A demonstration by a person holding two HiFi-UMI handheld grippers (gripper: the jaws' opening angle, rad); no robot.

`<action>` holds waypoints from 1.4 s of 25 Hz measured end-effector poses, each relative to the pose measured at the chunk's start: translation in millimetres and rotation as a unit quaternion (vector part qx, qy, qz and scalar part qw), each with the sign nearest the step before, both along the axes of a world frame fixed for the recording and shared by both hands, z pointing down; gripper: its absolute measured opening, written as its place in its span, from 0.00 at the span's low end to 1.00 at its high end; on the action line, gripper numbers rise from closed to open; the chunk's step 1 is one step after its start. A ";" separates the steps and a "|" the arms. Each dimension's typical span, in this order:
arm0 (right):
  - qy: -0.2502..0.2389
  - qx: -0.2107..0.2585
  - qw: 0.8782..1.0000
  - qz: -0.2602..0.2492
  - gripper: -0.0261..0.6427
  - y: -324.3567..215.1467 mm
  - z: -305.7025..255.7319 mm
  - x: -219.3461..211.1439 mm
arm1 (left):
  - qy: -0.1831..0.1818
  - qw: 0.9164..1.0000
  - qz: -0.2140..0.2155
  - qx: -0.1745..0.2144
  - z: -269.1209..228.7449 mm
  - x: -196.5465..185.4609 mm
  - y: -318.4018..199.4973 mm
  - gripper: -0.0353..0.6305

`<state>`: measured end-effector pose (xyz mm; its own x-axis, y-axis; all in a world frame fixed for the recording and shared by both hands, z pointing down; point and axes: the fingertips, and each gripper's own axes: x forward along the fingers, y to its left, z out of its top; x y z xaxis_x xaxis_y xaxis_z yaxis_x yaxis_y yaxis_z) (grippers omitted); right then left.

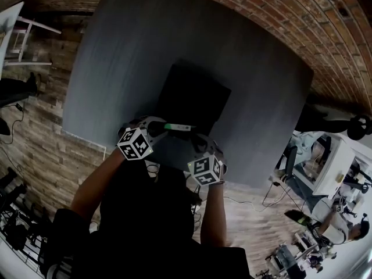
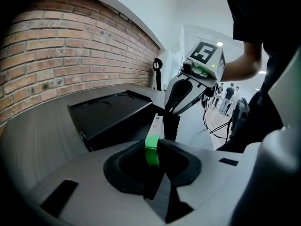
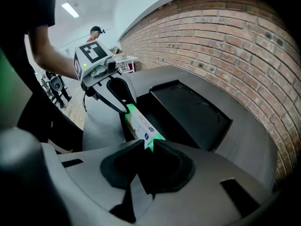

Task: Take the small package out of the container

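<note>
A small white package with green ends (image 1: 179,127) hangs level above the near edge of a black container (image 1: 192,95) on the grey table (image 1: 116,68). My left gripper (image 1: 164,127) is shut on its left end, and my right gripper (image 1: 195,131) is shut on its right end. The left gripper view has one green end (image 2: 152,147) pinched between my left gripper's (image 2: 152,158) jaws, with the container (image 2: 113,109) behind. In the right gripper view my right gripper (image 3: 145,147) clamps the other end of the package (image 3: 141,125), beside the container (image 3: 188,107).
The table's near edge (image 1: 174,170) runs just under my hands. Brick paving surrounds the table. At the right stand white desks (image 1: 325,167), equipment and a person (image 1: 340,225). A white frame (image 1: 23,34) stands at the far left.
</note>
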<state>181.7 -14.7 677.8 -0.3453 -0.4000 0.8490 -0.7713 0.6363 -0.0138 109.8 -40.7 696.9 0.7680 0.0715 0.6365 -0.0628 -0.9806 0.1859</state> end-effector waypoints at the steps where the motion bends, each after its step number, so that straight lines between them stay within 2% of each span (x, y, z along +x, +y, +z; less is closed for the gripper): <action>1: 0.001 0.001 1.000 0.002 0.14 0.3 -0.8 0.1 | 0.002 1.000 -0.007 -0.001 -1.7 -1.1 -1.2 0.22; 6: 0.005 0.003 1.000 0.013 0.14 0.2 -4.7 -0.3 | 0.010 1.000 -0.028 -0.004 -10.1 -4.4 -3.9 0.21; 12: -0.011 0.001 0.999 0.053 0.14 -0.3 -13.3 -1.6 | 0.017 0.998 -0.056 -0.008 -24.5 -10.4 -6.8 0.21; 18: -0.024 0.015 0.992 0.124 0.13 -0.8 -22.0 6.3 | 0.031 0.994 -0.104 -0.004 -45.5 -19.3 -13.0 0.21; 23: -0.063 0.043 0.979 0.190 0.12 -1.7 -40.6 7.4 | 0.058 0.986 -0.158 0.004 -73.4 -29.3 -19.0 0.21; 28: -0.066 0.093 0.962 0.249 0.10 -2.1 -65.1 12.7 | 0.112 0.974 -0.197 0.025 -114.0 -35.6 -25.6 0.21; 35: -0.108 0.161 0.930 0.312 0.08 4.9 -107.7 8.8 | 0.159 0.961 -0.224 0.045 -165.0 -42.4 -20.8 0.21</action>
<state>190.5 -9.7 570.1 -0.1082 -0.8015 0.5881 -0.9933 0.0632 -0.0967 67.4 -61.5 531.9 0.8653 -0.3557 0.3533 -0.4362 -0.8815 0.1808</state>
